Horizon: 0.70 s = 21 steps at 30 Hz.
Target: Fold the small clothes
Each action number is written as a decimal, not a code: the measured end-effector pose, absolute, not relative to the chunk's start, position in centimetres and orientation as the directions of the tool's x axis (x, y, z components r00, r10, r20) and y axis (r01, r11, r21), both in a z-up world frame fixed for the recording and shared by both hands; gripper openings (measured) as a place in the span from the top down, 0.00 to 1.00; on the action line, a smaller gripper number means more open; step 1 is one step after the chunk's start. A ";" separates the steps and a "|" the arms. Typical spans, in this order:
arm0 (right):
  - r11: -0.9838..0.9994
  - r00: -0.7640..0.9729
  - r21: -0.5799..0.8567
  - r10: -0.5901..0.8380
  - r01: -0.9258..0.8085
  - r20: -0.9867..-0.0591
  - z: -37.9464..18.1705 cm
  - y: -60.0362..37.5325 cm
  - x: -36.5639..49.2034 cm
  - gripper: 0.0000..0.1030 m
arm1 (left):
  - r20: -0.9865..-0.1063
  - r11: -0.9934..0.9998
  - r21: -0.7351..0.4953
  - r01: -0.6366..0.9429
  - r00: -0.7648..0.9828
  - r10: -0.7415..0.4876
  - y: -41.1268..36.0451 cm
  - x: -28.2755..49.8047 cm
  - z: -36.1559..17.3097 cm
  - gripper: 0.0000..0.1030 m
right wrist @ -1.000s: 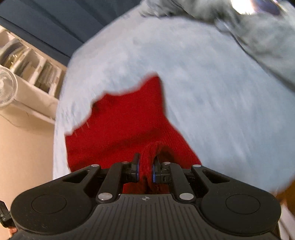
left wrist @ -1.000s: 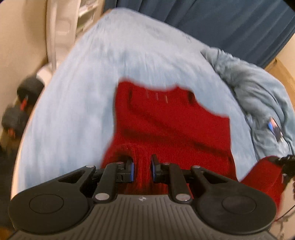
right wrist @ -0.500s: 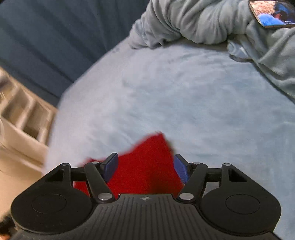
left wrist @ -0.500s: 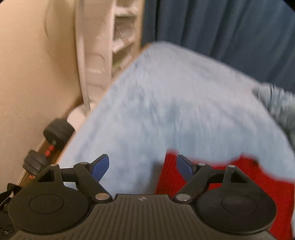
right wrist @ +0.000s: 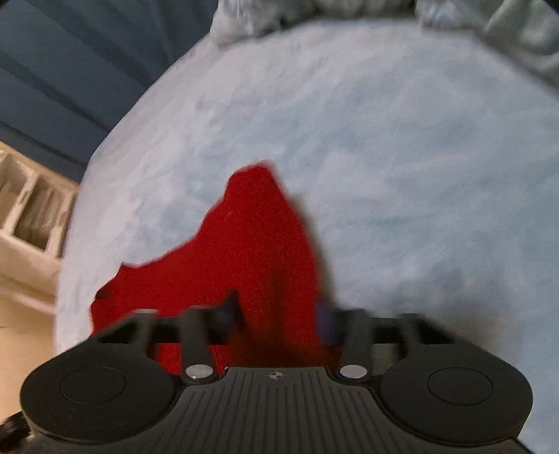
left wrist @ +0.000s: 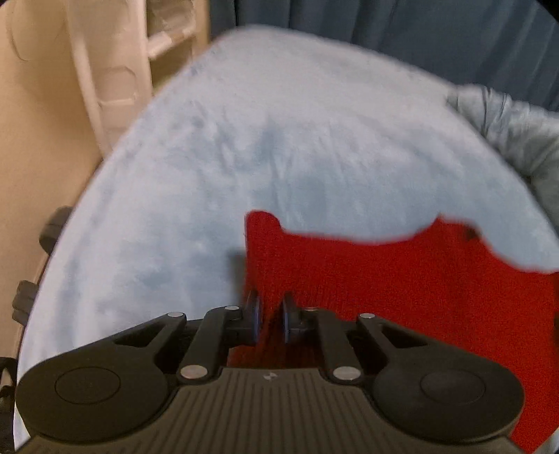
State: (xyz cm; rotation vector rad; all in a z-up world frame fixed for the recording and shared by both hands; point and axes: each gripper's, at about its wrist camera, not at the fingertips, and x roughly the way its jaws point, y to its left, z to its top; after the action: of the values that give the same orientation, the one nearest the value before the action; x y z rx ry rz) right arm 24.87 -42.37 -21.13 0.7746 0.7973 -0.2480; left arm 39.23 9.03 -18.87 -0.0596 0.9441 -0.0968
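A red knit garment point(left wrist: 401, 276) lies on the pale blue fleece bed cover point(left wrist: 279, 139). In the left wrist view my left gripper point(left wrist: 269, 314) is shut on the garment's left edge, with red cloth pinched between the fingers. In the right wrist view the garment point(right wrist: 251, 244) reaches up to a point, and my right gripper point(right wrist: 279, 316) stands open around its right edge. The right fingers are motion-blurred, with red cloth between them.
A crumpled grey-blue blanket point(left wrist: 517, 129) lies at the far right of the bed, also in the right wrist view point(right wrist: 349, 14). Dark blue curtains point(left wrist: 384, 31) hang behind. A cream fan stand and shelves point(left wrist: 104, 70) and dumbbells point(left wrist: 52, 230) are left of the bed.
Both grippers let go of the garment and opened half a second ago. Since then the left has shut on the garment's left edge; the right has narrowed around the right edge.
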 end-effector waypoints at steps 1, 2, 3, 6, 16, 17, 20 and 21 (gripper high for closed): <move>0.701 0.723 0.558 0.088 0.444 -0.685 -19.8 -42.3 24.2 0.80 | -0.786 0.991 -0.122 0.061 0.603 -0.134 9.6 38.7 -17.7 0.89; 0.702 0.753 0.580 0.095 0.413 -0.651 -18.5 -42.1 23.5 0.81 | -0.767 0.986 -0.160 0.053 0.622 -0.158 10.4 38.2 -16.5 0.89; 0.708 0.780 0.597 0.104 0.378 -0.617 -17.3 -42.0 23.0 0.81 | -0.750 0.980 -0.194 0.045 0.637 -0.178 11.3 37.8 -15.6 0.89; 0.718 0.836 0.623 0.108 0.309 -0.539 -15.1 -41.9 22.4 0.81 | -0.726 0.975 -0.219 0.028 0.664 -0.182 13.3 37.9 -14.5 0.89; 0.647 0.690 0.552 0.057 0.525 -0.722 -24.2 -43.7 25.9 0.52 | -0.806 0.997 -0.061 -0.045 0.591 -0.023 11.8 42.3 -22.6 0.60; 0.629 0.696 0.574 0.073 0.524 -0.715 -24.2 -44.2 25.6 0.48 | -0.804 0.997 -0.050 -0.060 0.595 -0.005 12.0 42.2 -22.4 0.50; 0.597 0.708 0.607 0.090 0.525 -0.700 -23.4 -45.6 24.3 0.46 | -0.777 0.992 0.000 -0.129 0.624 0.081 13.3 41.0 -21.9 0.10; 0.585 0.720 0.621 0.088 0.522 -0.689 -23.1 -45.4 23.4 0.46 | -0.769 0.991 -0.013 -0.131 0.635 0.074 13.7 40.3 -21.6 0.10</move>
State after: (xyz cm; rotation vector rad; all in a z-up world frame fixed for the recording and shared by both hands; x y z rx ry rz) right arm 23.41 -45.42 -23.10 0.9283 0.7458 -0.2822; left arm 40.26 13.73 -21.56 -0.0693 0.8756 0.1169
